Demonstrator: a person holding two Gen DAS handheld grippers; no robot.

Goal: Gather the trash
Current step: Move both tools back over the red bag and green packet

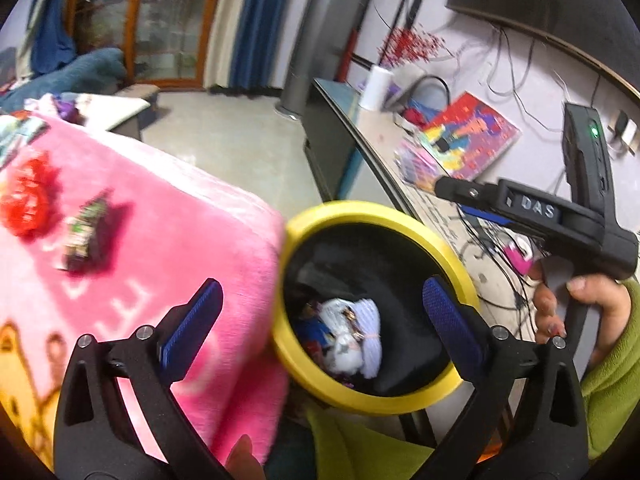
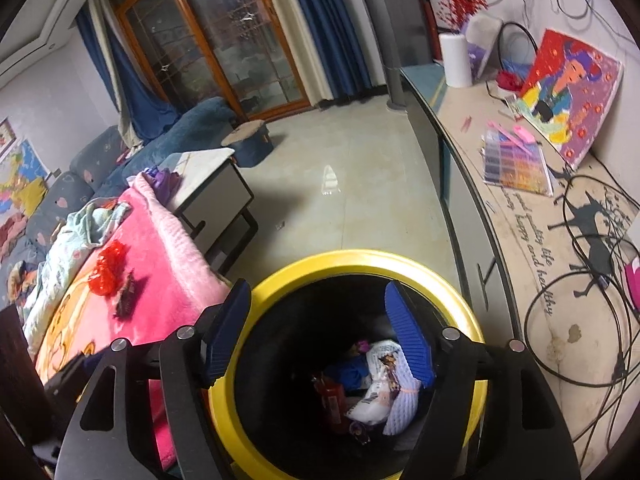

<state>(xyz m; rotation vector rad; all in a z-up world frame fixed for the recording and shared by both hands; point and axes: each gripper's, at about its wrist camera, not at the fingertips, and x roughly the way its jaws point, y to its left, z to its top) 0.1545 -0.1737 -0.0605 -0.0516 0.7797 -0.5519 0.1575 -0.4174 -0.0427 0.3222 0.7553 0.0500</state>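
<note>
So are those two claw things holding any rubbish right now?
No, neither. The left gripper and right gripper both gape empty above the yellow-rimmed bin; the wrappers lie inside it.

Dim indoor light, heavy fisheye bend, and your left view is smeared.

You get soft blur across the blanket [image 1: 168, 216] and bin [image 1: 404, 216]; the right view is sharper, with floor [image 2: 330, 182] glare, dark window [image 2: 224, 40], black corners.

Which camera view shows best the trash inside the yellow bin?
The right wrist view: it looks straight down on the trash in the yellow bin. The left wrist view shows it smaller and blurred.
</note>
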